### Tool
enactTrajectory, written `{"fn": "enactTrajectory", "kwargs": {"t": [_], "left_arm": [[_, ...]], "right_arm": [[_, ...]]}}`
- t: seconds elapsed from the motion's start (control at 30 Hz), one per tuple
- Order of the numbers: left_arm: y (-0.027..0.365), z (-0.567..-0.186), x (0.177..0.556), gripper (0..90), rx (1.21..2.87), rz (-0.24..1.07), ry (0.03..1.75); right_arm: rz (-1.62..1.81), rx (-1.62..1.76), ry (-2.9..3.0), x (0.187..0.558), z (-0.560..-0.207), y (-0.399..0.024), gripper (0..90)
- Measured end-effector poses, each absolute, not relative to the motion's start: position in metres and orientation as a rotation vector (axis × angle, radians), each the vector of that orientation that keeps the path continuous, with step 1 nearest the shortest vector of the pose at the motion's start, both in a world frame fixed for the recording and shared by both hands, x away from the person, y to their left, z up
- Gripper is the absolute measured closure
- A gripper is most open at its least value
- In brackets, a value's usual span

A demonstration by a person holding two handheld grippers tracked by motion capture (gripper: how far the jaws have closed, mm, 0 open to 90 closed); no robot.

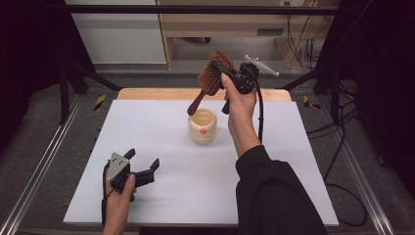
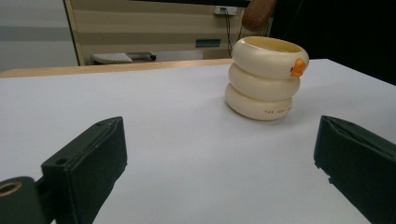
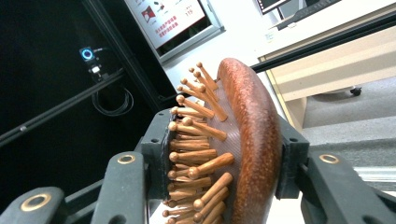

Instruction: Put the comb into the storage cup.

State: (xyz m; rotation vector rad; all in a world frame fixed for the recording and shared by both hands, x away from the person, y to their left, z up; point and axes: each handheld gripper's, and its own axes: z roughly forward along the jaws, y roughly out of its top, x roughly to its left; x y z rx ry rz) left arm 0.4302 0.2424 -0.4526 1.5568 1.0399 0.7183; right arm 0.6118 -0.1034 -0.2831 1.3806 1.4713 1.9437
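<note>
A brown wooden hairbrush (image 1: 211, 76) is held up in the air at the back of the table, head up and handle slanting down toward a cream ringed cup (image 1: 202, 126) with an orange duck beak. My right gripper (image 1: 221, 73) is shut on the brush head; in the right gripper view the jaws clamp the hairbrush (image 3: 243, 140) from the bristle side and the back. My left gripper (image 1: 144, 164) rests open on the white table near the front left, with nothing between its jaws. In the left gripper view the cup (image 2: 265, 78) stands ahead, slightly right.
The white table top (image 1: 274, 161) has a wooden strip along its far edge. Metal rails run along both sides. A cabinet (image 1: 225, 24) and loose cables (image 1: 342, 127) lie beyond and to the right of the table.
</note>
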Motion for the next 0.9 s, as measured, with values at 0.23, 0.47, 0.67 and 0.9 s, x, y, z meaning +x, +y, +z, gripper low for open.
{"fn": "enactTrajectory", "kwargs": {"t": [0.23, 0.47, 0.67, 0.9], "left_arm": [[0.242, -0.453, 0.43, 2.8, 1.556, 0.713, 1.041], [0.241, -0.453, 0.43, 2.9, 1.557, 0.712, 1.039], [0.242, -0.453, 0.43, 2.8, 1.556, 0.714, 1.043], [0.242, -0.453, 0.43, 2.7, 1.555, 0.717, 1.045]], "right_arm": [[1.94, 1.383, 1.445, 0.61, -0.281, -0.111, 50.9], [1.921, 1.367, 1.447, 0.609, -0.279, -0.115, 50.9], [1.926, 1.352, 1.428, 0.608, -0.278, -0.118, 50.8], [1.923, 1.353, 1.428, 0.607, -0.278, -0.12, 50.8]]}}
